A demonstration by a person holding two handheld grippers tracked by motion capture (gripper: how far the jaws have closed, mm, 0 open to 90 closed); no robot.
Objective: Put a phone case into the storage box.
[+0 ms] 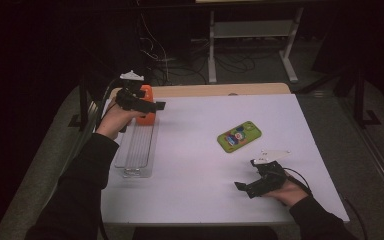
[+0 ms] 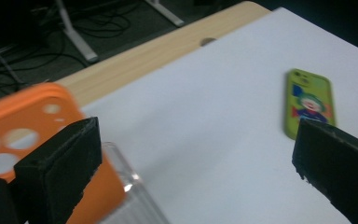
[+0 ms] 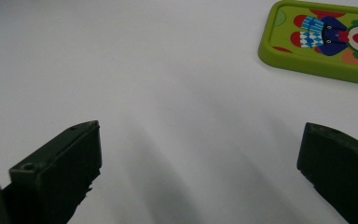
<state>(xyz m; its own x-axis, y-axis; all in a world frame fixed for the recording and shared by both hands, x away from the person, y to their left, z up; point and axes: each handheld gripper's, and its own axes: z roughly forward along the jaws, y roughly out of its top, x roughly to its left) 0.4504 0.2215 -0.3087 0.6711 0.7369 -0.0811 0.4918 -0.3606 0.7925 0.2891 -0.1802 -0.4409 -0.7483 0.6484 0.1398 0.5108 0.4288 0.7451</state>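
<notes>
A: L gripper (image 1: 152, 106) status?
B: Fingers (image 2: 58, 170) spread wide, nothing between them. In the left gripper view an orange phone case (image 2: 14, 126) sits behind/beside the one finger, blurred; can't tell if touching. Camera cutouts visible on it.

A: Where's that case rel. to the rack?
B: High view: orange case (image 1: 147, 92) is at the far end of the clear tray (image 1: 136, 150), upright-ish, partly hidden by the L gripper. Whether it rests in the tray or is propped on it, can't tell. Tray lies along the worktop's left edge.

A: R gripper (image 1: 247, 187)?
B: Fingers (image 3: 60, 165) also wide apart, holding nothing. Low over the white worktop (image 1: 195, 165) near the front-right corner, pointing left. Bare white surface between the fingers in the right gripper view.

A: Green one?
B: Green phone case (image 1: 239, 136) w/ clown print, flat on the worktop, right of centre. Well apart from the tray, near the R gripper but not touching. Right gripper view has it (image 3: 324, 42) at top right, beyond the fingers. Left gripper view catches it (image 2: 310, 100) too, far side.

A: Worktop itself?
B: White sheet over a wood top; wood strip (image 1: 220, 90) shows along the far edge.
</notes>
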